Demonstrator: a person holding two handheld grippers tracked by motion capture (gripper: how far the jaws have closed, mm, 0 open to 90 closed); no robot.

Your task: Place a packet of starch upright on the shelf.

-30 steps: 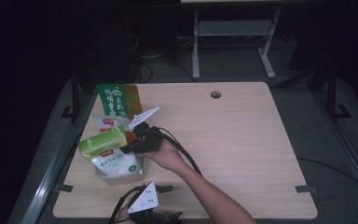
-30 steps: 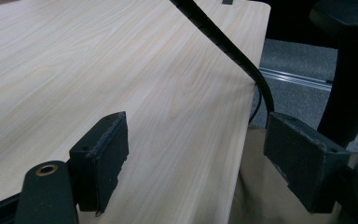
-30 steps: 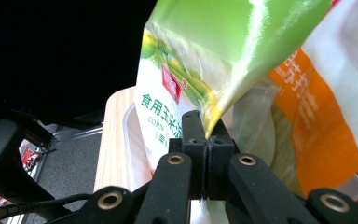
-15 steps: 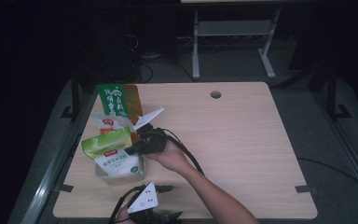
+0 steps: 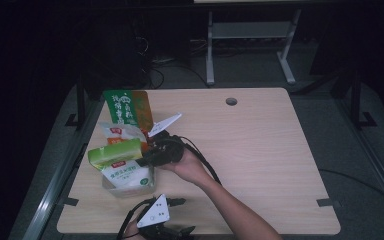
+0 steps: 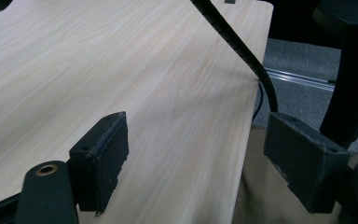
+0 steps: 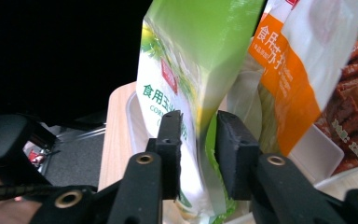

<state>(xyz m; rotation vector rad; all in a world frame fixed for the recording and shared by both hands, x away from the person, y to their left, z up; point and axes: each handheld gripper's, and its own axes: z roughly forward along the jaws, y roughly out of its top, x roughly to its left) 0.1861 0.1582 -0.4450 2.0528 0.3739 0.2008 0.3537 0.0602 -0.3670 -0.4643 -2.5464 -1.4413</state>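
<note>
A green and white bag [image 5: 115, 152] [image 7: 182, 70] stands in a clear container [image 5: 130, 191] at the table's left front. My right gripper [image 5: 143, 161] [image 7: 198, 140] reaches in from the right and is shut on this bag's edge, its fingers [image 7: 170, 140] pinching the film. Behind it lean an orange and white bag [image 5: 117, 132] [image 7: 284, 70] and a taller green and orange bag [image 5: 127, 107]. My left gripper [image 5: 180, 216] [image 6: 193, 163] rests low at the table's front edge, open, with bare wood between its jaws.
The light wooden table [image 5: 260, 150] [image 6: 121, 70] has a cable hole [image 5: 231, 101] at the back. The right gripper's black cable [image 6: 233, 42] trails across the wood. A metal stand [image 5: 250, 45] sits on the floor beyond the table.
The right gripper and the green and white bag have shifted slightly to the right. The left gripper has stayed in place.
</note>
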